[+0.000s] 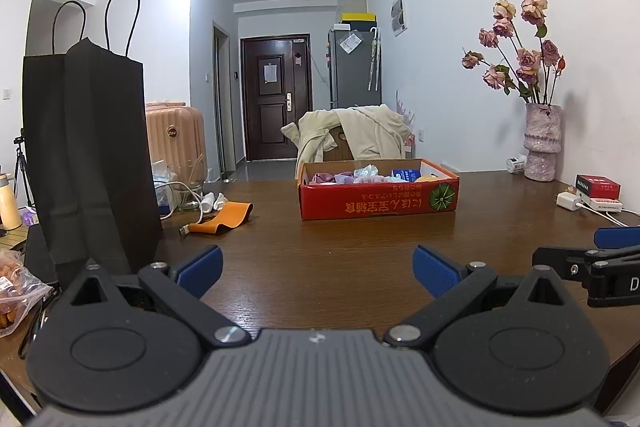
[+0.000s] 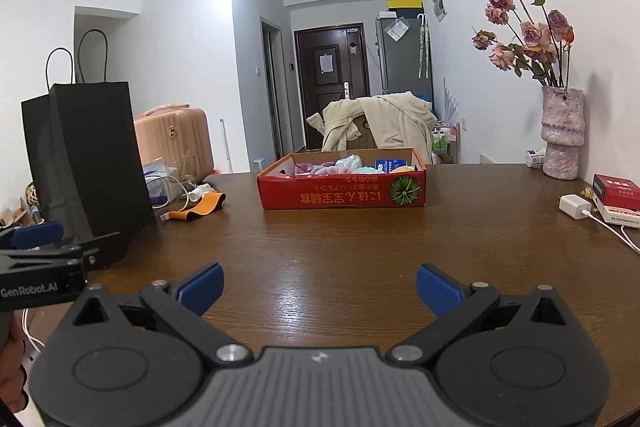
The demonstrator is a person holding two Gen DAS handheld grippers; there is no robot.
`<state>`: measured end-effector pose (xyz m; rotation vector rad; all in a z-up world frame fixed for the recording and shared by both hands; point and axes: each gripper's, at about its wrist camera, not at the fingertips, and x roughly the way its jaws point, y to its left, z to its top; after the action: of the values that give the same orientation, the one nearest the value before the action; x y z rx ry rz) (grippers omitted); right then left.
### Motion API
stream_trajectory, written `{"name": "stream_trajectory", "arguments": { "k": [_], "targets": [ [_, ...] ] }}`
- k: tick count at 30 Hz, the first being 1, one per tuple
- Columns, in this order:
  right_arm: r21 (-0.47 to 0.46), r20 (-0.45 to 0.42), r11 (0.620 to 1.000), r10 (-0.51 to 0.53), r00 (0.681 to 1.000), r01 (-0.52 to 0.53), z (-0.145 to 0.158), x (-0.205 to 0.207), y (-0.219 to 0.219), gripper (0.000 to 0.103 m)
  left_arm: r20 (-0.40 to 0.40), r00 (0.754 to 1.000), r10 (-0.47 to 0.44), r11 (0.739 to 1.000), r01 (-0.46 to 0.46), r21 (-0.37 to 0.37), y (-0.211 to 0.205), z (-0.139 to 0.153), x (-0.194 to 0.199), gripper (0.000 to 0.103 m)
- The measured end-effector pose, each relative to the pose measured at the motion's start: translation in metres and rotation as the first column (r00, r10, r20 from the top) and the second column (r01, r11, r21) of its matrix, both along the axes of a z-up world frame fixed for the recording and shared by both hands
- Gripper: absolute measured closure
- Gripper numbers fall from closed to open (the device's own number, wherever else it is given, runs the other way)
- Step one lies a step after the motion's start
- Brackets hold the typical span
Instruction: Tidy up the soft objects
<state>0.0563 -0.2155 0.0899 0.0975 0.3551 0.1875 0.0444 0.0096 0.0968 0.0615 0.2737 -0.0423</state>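
Both jaws stand wide apart, holding nothing and touching nothing. Left gripper (image 1: pixel 318 269): blue pads spread, bare wood between them. Right gripper (image 2: pixel 319 289): same condition, pads spread over bare wood.

Pose: both grippers are held level just above the near part of the table (image 1: pixel 340 251), side by side and pointing toward the far edge. Each shows in the other's view, the right one at the right margin of the left wrist view, the left one at the left margin of the right wrist view. Part of a hand (image 2: pixel 12 363) is visible at the lower left of the right wrist view, behind the left gripper.

Task items: soft objects (image 1: pixel 352 175), pink, lilac and pale blue, lie inside a red box (image 1: pixel 378 201) at the middle of the far table edge, well apart from both grippers. Bare table lies between grippers and box.

Surroundings: a black bag (image 1: pixel 86 147) stands upright at the left, near the left gripper. An orange strap (image 1: pixel 224 217) and white cable lie beside it. A vase (image 1: pixel 542 143) of dried roses stands at the far right, with a charger (image 1: pixel 570 201) and small red packet (image 1: pixel 598 185) near it.
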Motion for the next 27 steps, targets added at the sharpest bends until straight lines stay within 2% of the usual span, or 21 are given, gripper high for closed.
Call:
{"name": "stream_trajectory", "arguments": {
  "k": [27],
  "targets": [
    [0.008, 0.0, 1.0, -0.013, 1.0, 0.013, -0.0072, -0.0003, -0.0021, 0.0, -0.009, 1.0, -0.013, 1.0, 0.013, 0.01, 0.0001, -0.0084, 0.0025, 0.0]
  ]
}}
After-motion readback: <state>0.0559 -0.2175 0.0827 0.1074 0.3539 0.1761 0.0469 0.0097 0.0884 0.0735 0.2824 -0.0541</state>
